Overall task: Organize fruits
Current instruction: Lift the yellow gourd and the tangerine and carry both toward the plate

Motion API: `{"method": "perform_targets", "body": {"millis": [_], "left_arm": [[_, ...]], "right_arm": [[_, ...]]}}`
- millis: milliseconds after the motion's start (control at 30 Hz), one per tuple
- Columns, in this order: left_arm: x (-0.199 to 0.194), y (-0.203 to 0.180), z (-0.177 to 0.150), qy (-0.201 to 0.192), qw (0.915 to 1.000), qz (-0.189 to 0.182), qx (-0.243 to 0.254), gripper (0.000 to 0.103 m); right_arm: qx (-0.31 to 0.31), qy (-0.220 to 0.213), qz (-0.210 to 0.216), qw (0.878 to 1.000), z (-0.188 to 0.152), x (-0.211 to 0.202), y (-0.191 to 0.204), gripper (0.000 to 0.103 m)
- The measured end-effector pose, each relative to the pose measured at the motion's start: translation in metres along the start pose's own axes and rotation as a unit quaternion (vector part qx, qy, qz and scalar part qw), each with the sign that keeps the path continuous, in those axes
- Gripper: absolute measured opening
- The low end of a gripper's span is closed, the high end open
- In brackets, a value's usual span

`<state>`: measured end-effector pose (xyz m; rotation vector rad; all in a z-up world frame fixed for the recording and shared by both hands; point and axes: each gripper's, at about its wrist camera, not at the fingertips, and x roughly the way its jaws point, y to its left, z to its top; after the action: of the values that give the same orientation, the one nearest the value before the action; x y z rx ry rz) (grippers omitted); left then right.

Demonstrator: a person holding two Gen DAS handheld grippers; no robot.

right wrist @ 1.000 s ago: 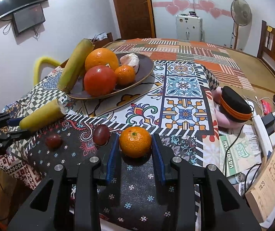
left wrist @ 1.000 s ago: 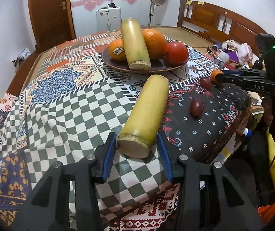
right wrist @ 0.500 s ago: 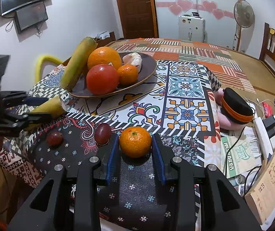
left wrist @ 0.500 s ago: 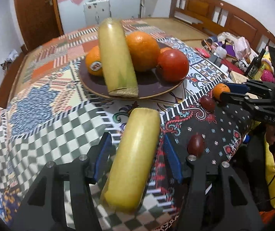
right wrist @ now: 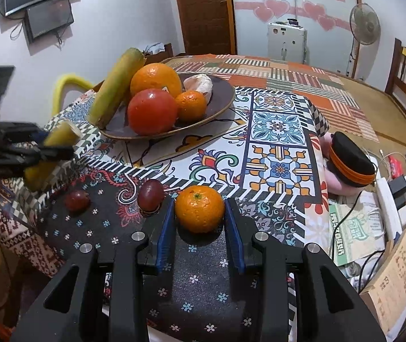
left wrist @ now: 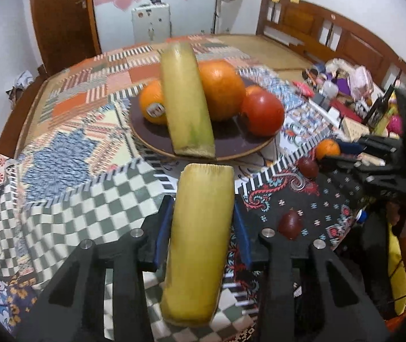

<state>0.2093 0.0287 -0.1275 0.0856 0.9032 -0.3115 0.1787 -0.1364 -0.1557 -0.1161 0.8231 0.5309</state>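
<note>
My left gripper (left wrist: pixel 202 228) is shut on a yellow sugarcane piece (left wrist: pixel 200 236) and holds it just above the tablecloth, its far end near the brown plate (left wrist: pixel 151 139). The plate holds another sugarcane piece (left wrist: pixel 186 99), a large orange (left wrist: pixel 223 88), a stickered orange (left wrist: pixel 151 102) and a red tomato (left wrist: pixel 262 112). My right gripper (right wrist: pixel 200 222) has its blue pads on both sides of a small mandarin (right wrist: pixel 199 209) that rests on the cloth. Two dark red grapes (right wrist: pixel 151 194) (right wrist: pixel 77 200) lie to its left.
A black and orange cap (right wrist: pixel 348 159) lies at the table's right edge. Books, cables and clutter (right wrist: pixel 385 216) fill the bed side at right. A yellow chair back (right wrist: pixel 66 85) stands behind the plate. A patchwork cloth covers the table.
My left gripper has moved forward along the sugarcane piece, closed on its middle and lifted it toward the plate. My right gripper and the mandarin have stayed in place.
</note>
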Motion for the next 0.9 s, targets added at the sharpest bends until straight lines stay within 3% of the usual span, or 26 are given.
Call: {"method": "perform_targets", "body": {"millis": [200, 467, 567, 733, 767, 833, 900], "left_arm": [[-0.040, 0.016, 0.003, -0.046, 0.9986, 0.018, -0.016, 0.037], [-0.053, 0.033, 0.012, -0.073, 0.9960, 0.029, -0.043, 0.037], [-0.055, 0.035, 0.012, -0.080, 0.9951, 0.026, -0.051, 0.037], [-0.056, 0.036, 0.015, -0.085, 0.9943, 0.027, -0.057, 0.037], [-0.057, 0.036, 0.016, -0.087, 0.9941, 0.028, -0.057, 0.037], [-0.058, 0.037, 0.021, -0.092, 0.9936, 0.033, -0.057, 0.037], [-0.057, 0.037, 0.027, -0.097, 0.9929, 0.042, -0.055, 0.037]], "right_arm": [[0.013, -0.023, 0.002, 1.000, 0.008, -0.009, -0.001, 0.033], [0.011, -0.032, -0.001, 0.999, 0.013, -0.015, 0.000, 0.029], [0.006, -0.023, -0.003, 1.000, 0.008, -0.013, 0.001, 0.042], [0.003, -0.007, 0.000, 1.000, 0.005, -0.003, 0.000, 0.044], [0.003, -0.004, 0.000, 1.000, 0.004, -0.002, -0.001, 0.043], [0.001, -0.006, 0.001, 1.000, 0.003, -0.001, -0.001, 0.031], [0.002, -0.015, -0.002, 1.000, 0.004, -0.003, -0.001, 0.032]]}}
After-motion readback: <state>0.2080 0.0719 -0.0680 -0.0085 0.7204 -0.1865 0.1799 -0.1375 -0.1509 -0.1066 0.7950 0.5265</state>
